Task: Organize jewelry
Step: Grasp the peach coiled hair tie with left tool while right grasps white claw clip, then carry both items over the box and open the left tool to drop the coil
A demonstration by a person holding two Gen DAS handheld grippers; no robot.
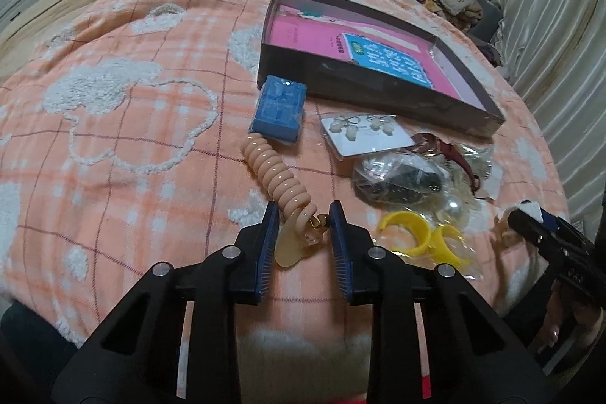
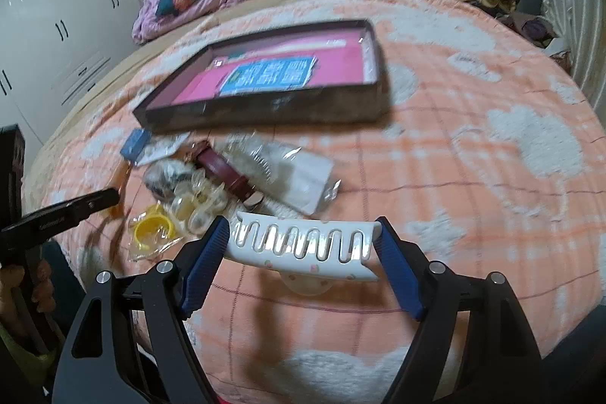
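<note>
Two hand-held grippers are in play over the bed [image 1: 113, 124]. Right hand-held gripper [image 2: 303, 245] holds a white hair claw [image 2: 303, 247] endwise between its pads, jaws spread wide to span it. Left hand-held gripper [image 1: 303, 226] stands part open around the charm end of a peach coil strap [image 1: 276, 177]; pads are close to the charm but contact cannot be confirmed.

Risks:
- Claw is gripped only by its two ends. The glossy curved shell could slip or rotate out, and squeezing may spring it open.
- If the left jaws close on the flat charm alone, the coil will likely dangle and stretch, dragging across the blue box [image 1: 278, 108] at its far end.
- Plush blanket may snag the claw teeth or small hooks.
- Loose pile of bagged pieces [image 2: 212, 177], including the yellow rings [image 1: 420, 237], lies between the two grippers; a sweep could scatter it or collide the tools.

Room: the tray [image 1: 378, 89] sits beyond the pile, open-topped with a low rim, mostly bare pink floor. Right of the pile the blanket is open, a good approach lane. Near edge of the bed is just below both grippers, so a drop here may roll off.
</note>
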